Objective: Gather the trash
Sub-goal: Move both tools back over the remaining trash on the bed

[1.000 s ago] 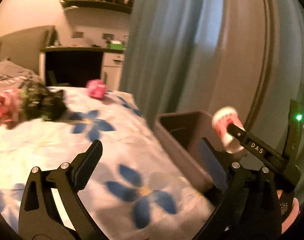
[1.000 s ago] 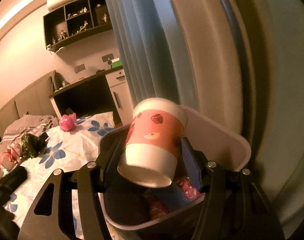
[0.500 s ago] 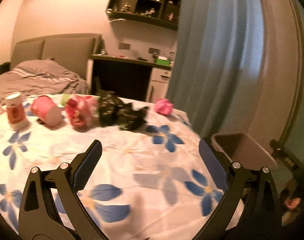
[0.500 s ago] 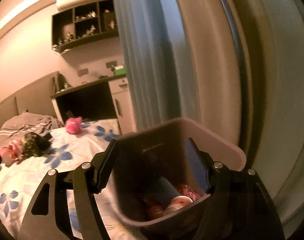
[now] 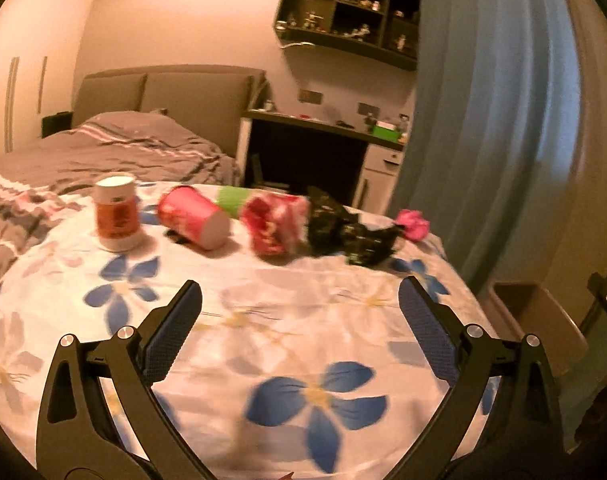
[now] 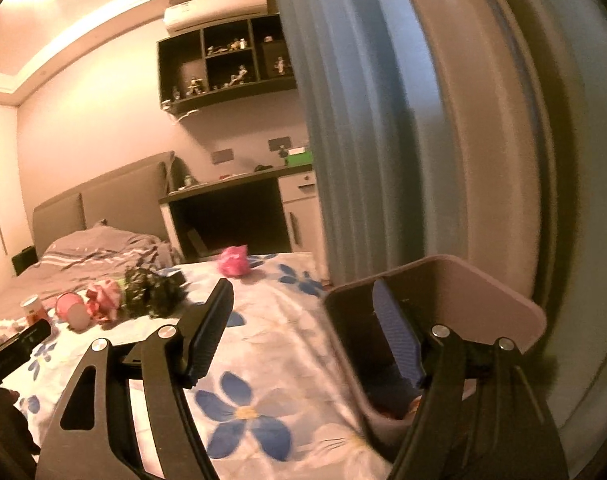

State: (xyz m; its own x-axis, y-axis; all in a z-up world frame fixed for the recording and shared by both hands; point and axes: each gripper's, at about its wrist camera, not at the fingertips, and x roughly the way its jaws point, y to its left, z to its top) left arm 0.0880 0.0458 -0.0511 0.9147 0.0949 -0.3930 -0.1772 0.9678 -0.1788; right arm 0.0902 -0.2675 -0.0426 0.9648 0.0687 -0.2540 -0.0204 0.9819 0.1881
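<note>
Trash lies in a row on the flowered cloth (image 5: 263, 320): an upright white and orange cup (image 5: 116, 213), a pink cup on its side (image 5: 191, 222), a red-pink wrapper (image 5: 275, 226), a black crumpled wrapper (image 5: 343, 232) and a pink crumpled ball (image 5: 413, 225). My left gripper (image 5: 299, 324) is open and empty, well short of the row. My right gripper (image 6: 303, 320) is open and empty, its right finger over the brown bin (image 6: 443, 312). The ball (image 6: 234, 261) and black wrapper (image 6: 151, 290) show in the right wrist view. The bin (image 5: 543, 320) stands at the table's right edge.
A bed with grey covers (image 5: 103, 148) lies behind the table. A dark desk (image 5: 315, 152) stands against the back wall under a shelf (image 5: 351, 16). A blue curtain (image 5: 483, 120) hangs on the right, close behind the bin.
The right gripper let the pink paper cup drop into the bin, then opened and pulled back left. The left gripper swung left from the bin to face the row of trash.
</note>
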